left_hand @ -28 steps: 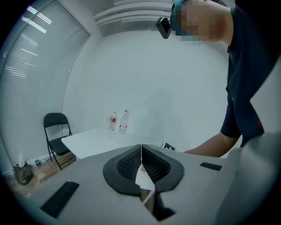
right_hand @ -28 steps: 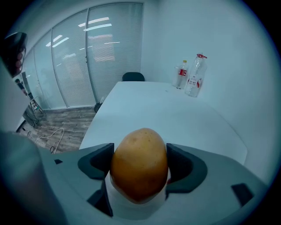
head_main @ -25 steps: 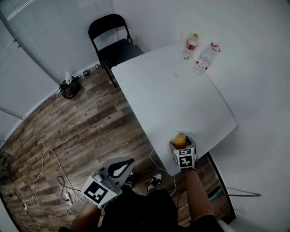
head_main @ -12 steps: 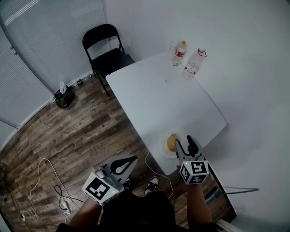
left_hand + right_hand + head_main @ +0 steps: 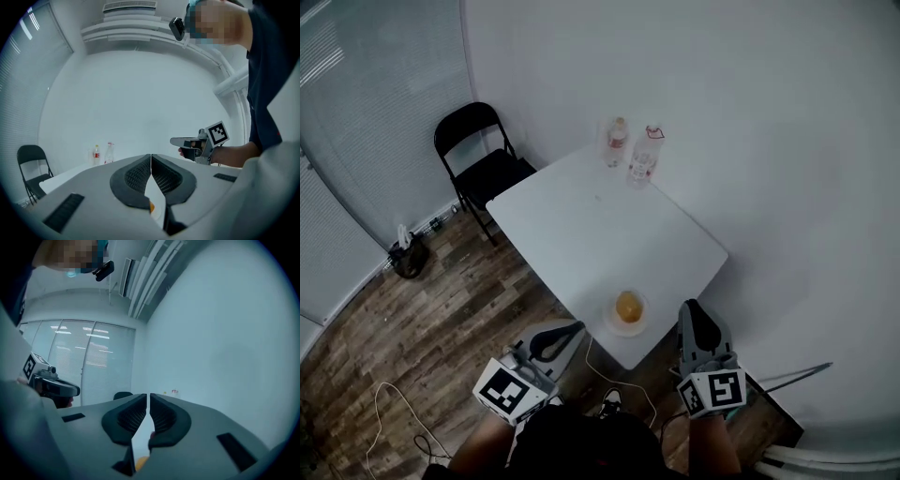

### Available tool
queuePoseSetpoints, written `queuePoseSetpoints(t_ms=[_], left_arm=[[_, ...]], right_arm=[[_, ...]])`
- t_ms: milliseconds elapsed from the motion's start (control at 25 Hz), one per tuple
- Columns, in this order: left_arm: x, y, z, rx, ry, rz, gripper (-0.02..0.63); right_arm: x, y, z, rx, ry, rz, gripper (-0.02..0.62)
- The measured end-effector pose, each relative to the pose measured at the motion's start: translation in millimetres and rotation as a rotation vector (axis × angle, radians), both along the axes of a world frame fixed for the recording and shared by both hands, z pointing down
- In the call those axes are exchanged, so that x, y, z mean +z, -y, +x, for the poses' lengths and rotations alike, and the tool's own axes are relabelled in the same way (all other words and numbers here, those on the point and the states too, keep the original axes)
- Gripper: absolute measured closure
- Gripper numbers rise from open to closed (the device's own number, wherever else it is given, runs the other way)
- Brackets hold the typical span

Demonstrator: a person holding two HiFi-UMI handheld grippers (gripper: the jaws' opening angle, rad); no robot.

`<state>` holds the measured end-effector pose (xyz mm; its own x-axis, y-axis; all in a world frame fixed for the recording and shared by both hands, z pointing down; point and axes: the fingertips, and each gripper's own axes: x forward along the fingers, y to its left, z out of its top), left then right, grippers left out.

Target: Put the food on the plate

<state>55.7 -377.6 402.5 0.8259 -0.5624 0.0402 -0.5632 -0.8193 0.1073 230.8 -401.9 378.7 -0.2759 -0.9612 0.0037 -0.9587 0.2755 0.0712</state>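
An orange piece of food (image 5: 628,306) lies on a small white plate (image 5: 610,322) near the front edge of the white table (image 5: 600,234). My right gripper (image 5: 690,307) hangs to the right of the plate, off the table's edge, shut with nothing between its jaws. My left gripper (image 5: 575,326) is held low at the left of the plate, shut and empty as well. In the left gripper view the jaws (image 5: 151,157) meet at the tips, and an orange sliver of food (image 5: 151,206) shows beneath. The right gripper view shows its jaws (image 5: 148,395) closed together.
Two plastic bottles (image 5: 618,141) (image 5: 645,155) stand at the table's far edge by the wall. A black folding chair (image 5: 483,164) stands at the far left corner. A dark bag (image 5: 408,258) and a cable (image 5: 389,398) lie on the wooden floor.
My right gripper has drawn back from the plate toward me, leaving the food on it, and its jaws have gone from wide open to shut. The left gripper has stayed low.
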Motion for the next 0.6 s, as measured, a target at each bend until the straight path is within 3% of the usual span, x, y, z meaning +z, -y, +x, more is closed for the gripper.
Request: queuePoseSetpoints(t_ms=[320,600], left_arm=[[-46,-3,17,0.033,-0.019,0.133,0.582],[-60,-19,27,0.052,-0.020,0.157,0.583]], right_arm=[[-52,-51,12,0.034,-0.100,0.099,0.574],[-67,-69,18,0.031,-0.105,0.123,0.574]])
